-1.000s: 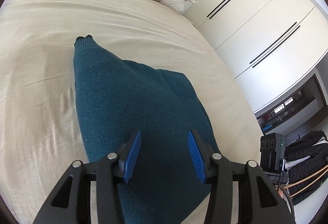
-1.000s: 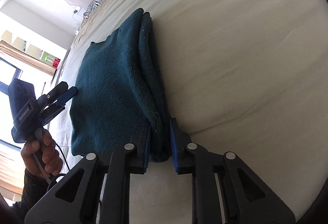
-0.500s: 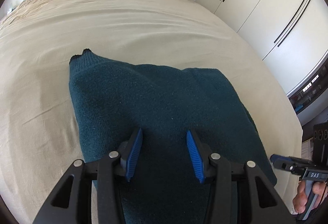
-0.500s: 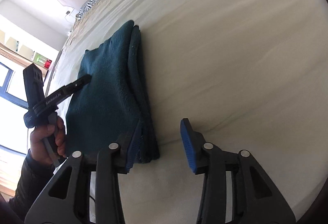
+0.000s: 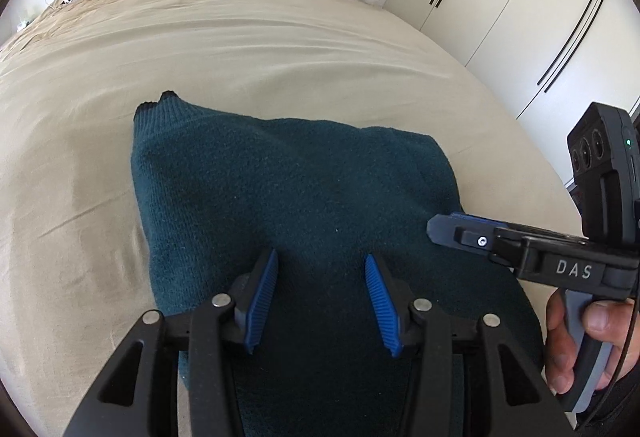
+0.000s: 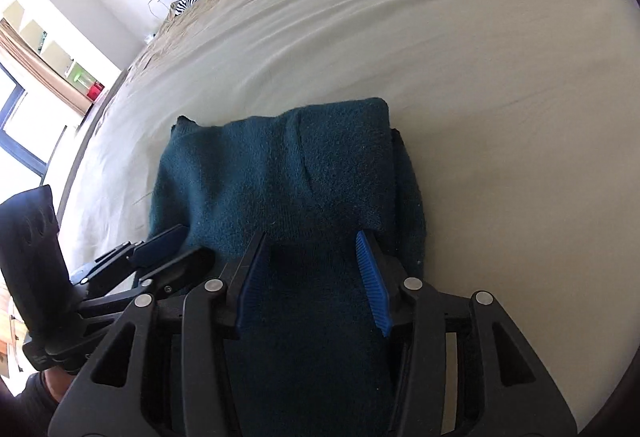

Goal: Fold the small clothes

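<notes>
Fingers on both our tools stand apart and hold nothing: the left gripper (image 5: 318,293) hovers over the near half of the dark teal knitted sweater (image 5: 296,221), and the right gripper (image 6: 310,277), whose jaws have just narrowed a little after springing apart, hangs above the same garment with cloth below the blue pads but not pinched between them.

We see the sweater lying folded in a thick bundle on the beige bed sheet (image 5: 280,49), its ribbed cuff poking out at the far left corner and the stacked layers showing along the right edge in the right wrist view.

We judge the fold nearly done, so the risks are small ones. The two tools sit very close, the right one reaching across just beside the left, and a careless move could knock them together. If we press down with spread fingers, the pads may snag the fuzzy knit and drag the top layer askew. The loose top flap could also slide off the bundle on the soft, wrinkled bedding.
</notes>
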`<action>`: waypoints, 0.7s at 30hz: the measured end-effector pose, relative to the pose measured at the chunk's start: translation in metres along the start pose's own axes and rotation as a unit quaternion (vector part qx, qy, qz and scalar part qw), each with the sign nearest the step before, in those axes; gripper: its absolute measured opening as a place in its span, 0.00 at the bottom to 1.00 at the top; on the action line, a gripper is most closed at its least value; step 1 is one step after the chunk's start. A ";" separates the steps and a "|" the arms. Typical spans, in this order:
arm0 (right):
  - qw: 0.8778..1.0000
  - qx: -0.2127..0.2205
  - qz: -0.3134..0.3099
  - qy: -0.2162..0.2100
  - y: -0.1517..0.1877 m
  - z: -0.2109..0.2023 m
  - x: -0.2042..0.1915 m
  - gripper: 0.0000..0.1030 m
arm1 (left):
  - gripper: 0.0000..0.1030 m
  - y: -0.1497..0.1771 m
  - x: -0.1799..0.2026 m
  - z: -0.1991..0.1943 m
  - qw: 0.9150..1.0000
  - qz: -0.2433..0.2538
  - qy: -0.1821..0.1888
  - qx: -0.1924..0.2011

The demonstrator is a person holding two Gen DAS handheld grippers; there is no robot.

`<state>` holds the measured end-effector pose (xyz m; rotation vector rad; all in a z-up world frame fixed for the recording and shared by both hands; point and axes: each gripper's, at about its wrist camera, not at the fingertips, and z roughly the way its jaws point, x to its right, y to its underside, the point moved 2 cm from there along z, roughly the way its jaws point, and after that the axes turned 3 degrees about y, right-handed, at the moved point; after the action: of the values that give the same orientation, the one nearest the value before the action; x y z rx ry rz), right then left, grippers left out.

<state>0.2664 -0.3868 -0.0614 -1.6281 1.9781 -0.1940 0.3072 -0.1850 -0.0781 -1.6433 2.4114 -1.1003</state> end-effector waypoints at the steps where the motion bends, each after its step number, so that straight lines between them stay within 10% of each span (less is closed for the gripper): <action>1: 1.000 0.016 -0.008 -0.001 0.003 0.000 0.001 0.42 | 0.48 0.001 0.002 0.001 1.000 0.004 -0.004 0.003; 8: 1.000 0.023 0.018 -0.002 0.005 -0.030 0.003 0.45 | 0.48 0.002 0.002 -0.018 1.000 -0.002 0.008 0.024; 10: 0.998 0.045 0.031 -0.007 0.005 -0.053 0.010 0.64 | 0.48 0.003 -0.006 -0.039 0.998 -0.029 0.034 0.038; 14: 0.999 0.019 0.040 -0.016 0.010 -0.063 0.030 0.71 | 0.58 0.013 -0.031 -0.076 0.993 -0.083 0.047 0.072; 21: 0.993 -0.044 0.100 -0.052 0.026 -0.026 0.060 0.72 | 0.60 0.037 -0.057 -0.058 0.985 -0.153 0.074 -0.007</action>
<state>0.2249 -0.4432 -0.0714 -1.4506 2.0778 0.0535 0.2800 -0.1005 -0.0757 -2.0587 2.3060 -1.2877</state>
